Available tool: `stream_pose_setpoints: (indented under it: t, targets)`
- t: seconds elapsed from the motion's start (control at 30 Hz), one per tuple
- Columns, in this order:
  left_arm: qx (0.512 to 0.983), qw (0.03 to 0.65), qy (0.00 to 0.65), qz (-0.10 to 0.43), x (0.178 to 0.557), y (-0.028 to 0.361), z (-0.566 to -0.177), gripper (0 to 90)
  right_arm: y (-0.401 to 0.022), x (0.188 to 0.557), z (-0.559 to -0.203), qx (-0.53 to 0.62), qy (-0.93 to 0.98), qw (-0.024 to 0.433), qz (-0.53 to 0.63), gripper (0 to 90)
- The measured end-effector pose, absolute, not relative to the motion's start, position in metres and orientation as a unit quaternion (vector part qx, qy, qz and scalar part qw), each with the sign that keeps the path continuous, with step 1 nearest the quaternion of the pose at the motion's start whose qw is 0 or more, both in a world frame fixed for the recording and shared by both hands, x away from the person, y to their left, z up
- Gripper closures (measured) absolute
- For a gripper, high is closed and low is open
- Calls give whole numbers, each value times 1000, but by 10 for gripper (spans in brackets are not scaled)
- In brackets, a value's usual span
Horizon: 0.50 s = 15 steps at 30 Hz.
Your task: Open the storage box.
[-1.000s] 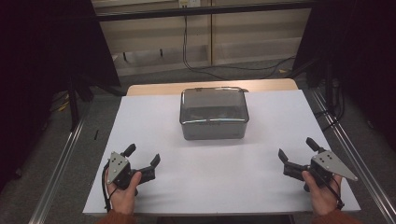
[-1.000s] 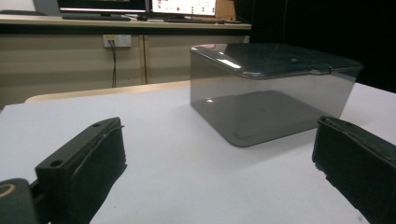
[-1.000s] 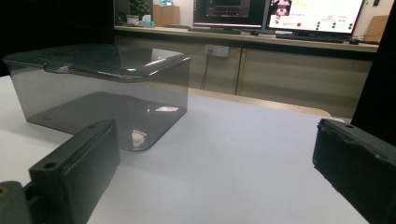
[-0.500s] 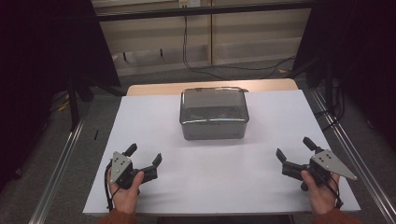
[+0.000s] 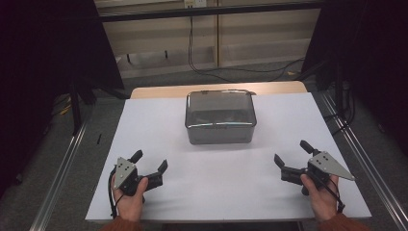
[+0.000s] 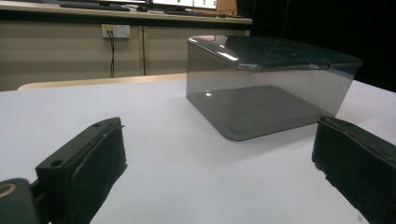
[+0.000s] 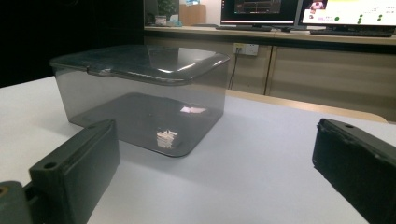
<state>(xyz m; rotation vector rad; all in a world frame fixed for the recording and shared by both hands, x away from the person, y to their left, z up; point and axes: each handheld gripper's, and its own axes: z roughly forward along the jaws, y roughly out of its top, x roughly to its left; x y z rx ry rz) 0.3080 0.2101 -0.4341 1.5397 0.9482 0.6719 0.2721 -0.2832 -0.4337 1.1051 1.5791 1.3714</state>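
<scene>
Left: my left gripper (image 5: 150, 162), held low over the near-left part of the white table sheet (image 5: 144, 125), jaws spread wide with nothing between them. Bare sheet lies between it and the box.

Centre: one smoky translucent plastic box (image 5: 220, 117) with its lid on, standing flat toward the far middle of the sheet, well apart from both grippers. Contents too dim to tell. Nothing stands in the way on either side of it.

Right: my right gripper (image 5: 291, 155), near the right edge, jaws likewise spread and empty, angled toward the box.

Beyond the table: a cable (image 5: 191, 43) hanging down a beige cabinet front, and monitors (image 7: 299, 11) on the counter.
</scene>
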Motion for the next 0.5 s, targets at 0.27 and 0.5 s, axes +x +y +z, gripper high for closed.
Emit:
stream_pose_setpoints:
  t: [0.27, 0.5]
  targets:
    - [657, 572, 397, 289, 307, 209, -433, 26, -263, 278, -432, 410, 632, 359, 551, 1]
    - [656, 574, 396, 289, 307, 209, -433, 25, -243, 285, -433, 395, 646, 337, 560, 0]
